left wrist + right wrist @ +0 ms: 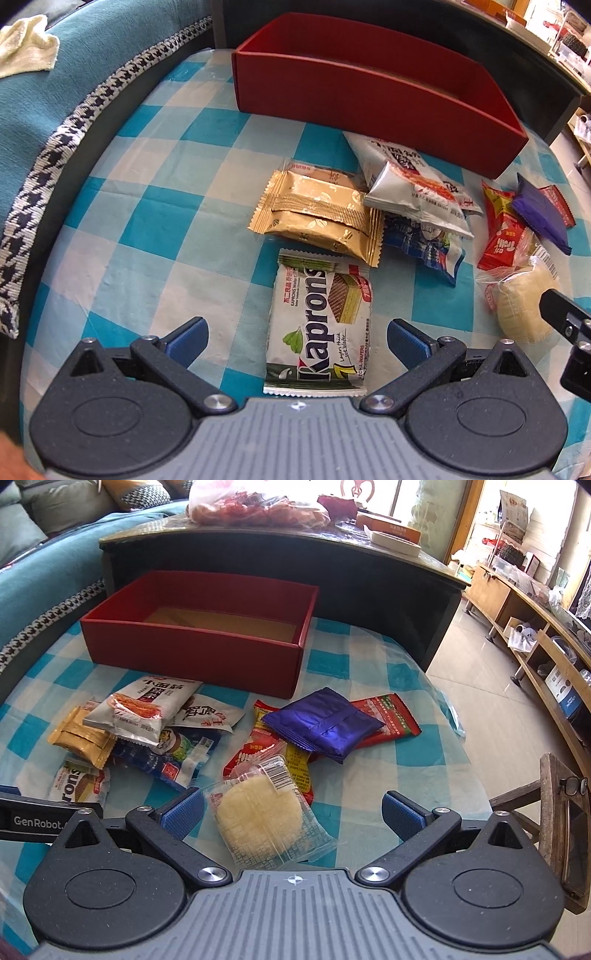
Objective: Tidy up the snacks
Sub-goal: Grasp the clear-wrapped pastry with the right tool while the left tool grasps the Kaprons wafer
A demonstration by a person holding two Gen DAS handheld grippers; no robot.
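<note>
A red box (pixel 369 99) stands empty at the far side of the checked cloth; it also shows in the right wrist view (pixel 199 653). My left gripper (pixel 297 339) is open around the near end of a Kaprons wafer pack (pixel 319 328), not touching it. My right gripper (pixel 291 812) is open around a clear-wrapped pale round cake (pixel 258 818). Beyond lie a gold pack (pixel 317 218), white noodle packs (pixel 140 705), a blue-white pack (pixel 173 757), a purple pack (pixel 325 723) and red packs (pixel 384 716).
A dark low table (pixel 295 565) with a plastic bag of snacks rises behind the box. A teal sofa (pixel 55 92) lies to the left. The cloth's right edge drops to a tiled floor (pixel 487 686), with a wooden stool (pixel 554 812) nearby.
</note>
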